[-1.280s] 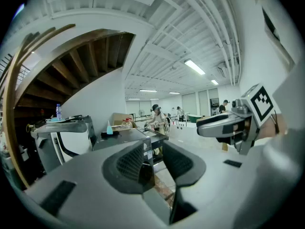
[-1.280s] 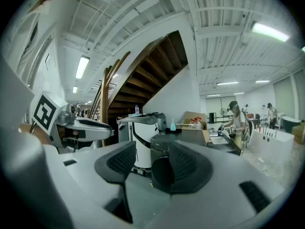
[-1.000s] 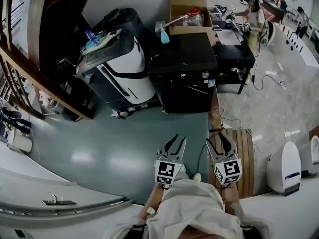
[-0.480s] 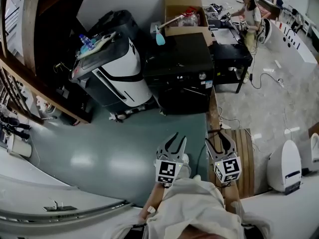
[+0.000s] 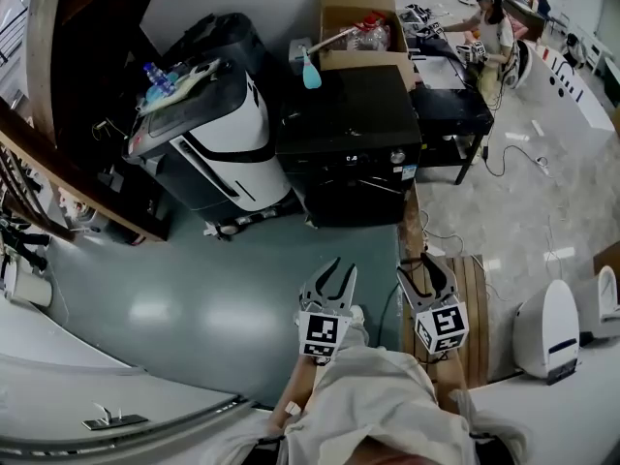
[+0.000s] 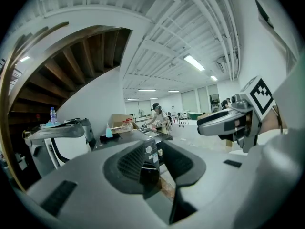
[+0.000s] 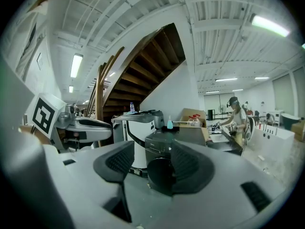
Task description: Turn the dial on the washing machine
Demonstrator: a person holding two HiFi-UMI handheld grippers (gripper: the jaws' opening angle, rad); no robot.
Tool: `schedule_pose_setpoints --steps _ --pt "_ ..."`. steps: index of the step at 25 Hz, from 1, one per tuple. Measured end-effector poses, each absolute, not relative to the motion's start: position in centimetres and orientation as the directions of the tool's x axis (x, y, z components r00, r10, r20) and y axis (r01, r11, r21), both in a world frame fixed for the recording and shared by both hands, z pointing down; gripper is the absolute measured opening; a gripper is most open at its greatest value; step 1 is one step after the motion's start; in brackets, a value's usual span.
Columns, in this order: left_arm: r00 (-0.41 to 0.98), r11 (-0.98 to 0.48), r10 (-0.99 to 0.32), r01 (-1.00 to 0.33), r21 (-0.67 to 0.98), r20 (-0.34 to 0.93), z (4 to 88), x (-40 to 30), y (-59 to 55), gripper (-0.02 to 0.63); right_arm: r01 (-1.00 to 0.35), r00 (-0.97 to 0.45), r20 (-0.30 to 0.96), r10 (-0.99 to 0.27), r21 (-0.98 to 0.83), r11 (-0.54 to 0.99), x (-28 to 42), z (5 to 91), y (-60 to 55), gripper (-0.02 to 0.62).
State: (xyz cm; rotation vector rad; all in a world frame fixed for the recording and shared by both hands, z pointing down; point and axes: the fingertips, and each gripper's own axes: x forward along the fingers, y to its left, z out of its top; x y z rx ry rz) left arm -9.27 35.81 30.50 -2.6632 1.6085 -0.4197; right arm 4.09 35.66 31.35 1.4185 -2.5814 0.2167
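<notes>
Washing machine: black, across the floor, well apart from both grippers. Dial: front panel, untouched. Left gripper, right gripper: jaws apart, empty. Step: approach. Next, likely: walk closer and line one gripper up on the dial.

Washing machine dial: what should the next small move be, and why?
Probably step toward the washing machine, leading with the right gripper. It and the left gripper are open and empty near the body, and the dial, at the panel's right end, lies well across the floor, seemingly out of reach.
</notes>
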Motion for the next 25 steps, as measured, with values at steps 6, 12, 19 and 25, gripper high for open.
schedule_pose_setpoints --steps 6,12,19,25 --pt "0.446 -0.48 -0.866 -0.868 -0.124 0.228 31.1 -10.8 31.9 0.121 -0.851 -0.515 0.255 -0.819 -0.036 0.524 2.8 32.0 32.1 0.235" --pt "0.461 -0.495 -0.855 -0.861 -0.112 0.236 31.5 -12.3 28.6 0.121 -0.86 -0.5 0.277 -0.821 -0.042 0.509 1.4 32.4 28.8 0.227" --pt "0.486 -0.519 -0.841 -0.849 -0.098 0.239 31.9 -14.4 25.1 0.121 -0.872 -0.477 0.308 -0.823 -0.052 0.486 -0.8 33.0 25.9 0.221" --pt "0.515 -0.545 -0.826 -0.833 -0.094 0.231 31.8 -15.3 23.2 0.121 -0.886 -0.459 0.302 -0.836 -0.084 0.456 -1.7 32.8 24.7 0.216"
